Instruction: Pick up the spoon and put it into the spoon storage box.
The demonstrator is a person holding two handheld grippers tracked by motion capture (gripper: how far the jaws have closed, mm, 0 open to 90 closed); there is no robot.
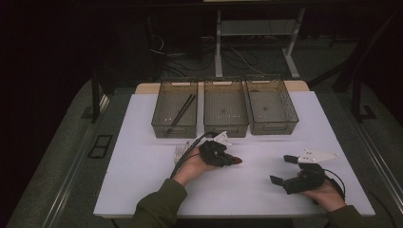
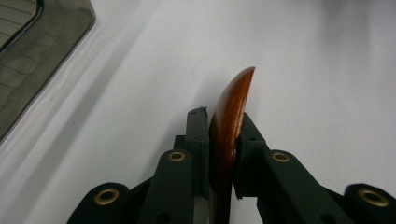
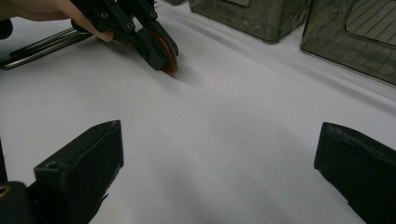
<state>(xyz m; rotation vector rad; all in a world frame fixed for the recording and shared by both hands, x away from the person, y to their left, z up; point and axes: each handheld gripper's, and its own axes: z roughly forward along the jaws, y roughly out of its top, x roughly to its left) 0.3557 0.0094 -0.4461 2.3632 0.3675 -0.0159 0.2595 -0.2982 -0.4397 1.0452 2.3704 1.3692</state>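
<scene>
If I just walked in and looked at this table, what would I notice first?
You would likely spot the left gripper first, in the middle of the white table, pinching a shiny brown wooden spoon between its black jaws. Next come three see-through bins lined up along the far edge, the left one holding dark chopsticks. The right gripper waits wide open near the right edge.

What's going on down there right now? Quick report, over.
Left gripper shut on wooden spoon, low over white table. Right gripper open, empty. Path to three bins looks clear.
</scene>
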